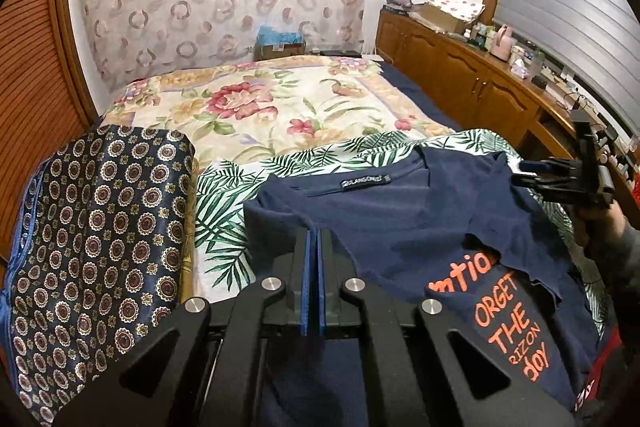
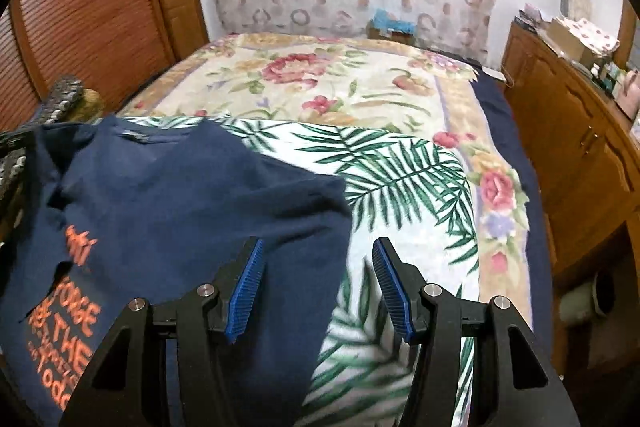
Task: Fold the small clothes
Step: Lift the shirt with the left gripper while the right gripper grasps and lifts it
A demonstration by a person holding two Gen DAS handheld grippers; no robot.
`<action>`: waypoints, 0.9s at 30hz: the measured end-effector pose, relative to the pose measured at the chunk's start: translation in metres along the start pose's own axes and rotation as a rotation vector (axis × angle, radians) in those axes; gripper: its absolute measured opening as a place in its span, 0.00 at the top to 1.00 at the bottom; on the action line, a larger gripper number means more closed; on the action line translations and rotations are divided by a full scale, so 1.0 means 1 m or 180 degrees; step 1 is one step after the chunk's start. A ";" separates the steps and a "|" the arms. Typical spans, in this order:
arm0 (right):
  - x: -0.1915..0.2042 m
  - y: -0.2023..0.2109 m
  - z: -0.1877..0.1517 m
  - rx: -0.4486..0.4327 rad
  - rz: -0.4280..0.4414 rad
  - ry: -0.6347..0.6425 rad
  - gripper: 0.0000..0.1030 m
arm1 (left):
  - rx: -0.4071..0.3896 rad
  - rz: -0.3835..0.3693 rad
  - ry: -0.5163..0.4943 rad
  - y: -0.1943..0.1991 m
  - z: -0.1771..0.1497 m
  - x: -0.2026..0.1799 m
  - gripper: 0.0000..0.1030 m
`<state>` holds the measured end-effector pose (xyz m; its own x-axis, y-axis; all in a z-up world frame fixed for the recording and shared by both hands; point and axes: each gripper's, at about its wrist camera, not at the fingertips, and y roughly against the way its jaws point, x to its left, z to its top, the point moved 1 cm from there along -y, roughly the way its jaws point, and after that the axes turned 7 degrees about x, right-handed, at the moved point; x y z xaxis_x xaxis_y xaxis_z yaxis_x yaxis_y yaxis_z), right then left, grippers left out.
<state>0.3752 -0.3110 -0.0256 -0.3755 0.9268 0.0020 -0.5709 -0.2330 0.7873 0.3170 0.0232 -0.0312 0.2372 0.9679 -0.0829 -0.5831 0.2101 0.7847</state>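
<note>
A navy cotton T-shirt with orange lettering lies rumpled on the palm-leaf printed sheet. The left gripper has its jaws closed, holding nothing visible. The right gripper has its jaws apart and empty.

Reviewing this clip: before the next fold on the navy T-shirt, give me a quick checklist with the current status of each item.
1. Navy T-shirt on the palm-leaf sheet: ok.
2. Shirt flat: not ok, its printed part is rumpled.
3. Right gripper open, nothing between the pads: ok.
4. Left gripper shut; whether it pinches cloth: cannot tell.
5. Patterned cloth off the shirt: ok.
</note>
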 end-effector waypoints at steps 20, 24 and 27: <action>0.039 0.075 0.004 -0.0657 0.0191 0.0207 0.95 | -0.0483 -0.0183 -0.0128 0.090 -0.039 -0.032 0.97; 0.050 0.103 -0.025 -0.0811 0.0183 0.0286 0.95 | -0.0616 -0.0199 -0.0159 0.117 -0.057 -0.039 0.97; 0.056 0.121 -0.053 -0.0897 0.0197 0.0312 0.95 | -0.0700 -0.0204 -0.0181 0.136 -0.076 -0.043 0.97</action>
<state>0.2459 -0.3028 0.0371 -0.4768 0.8786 -0.0256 -0.7197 -0.3735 0.5853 0.1680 0.0205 0.0326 0.3190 0.9436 -0.0887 -0.7193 0.3020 0.6257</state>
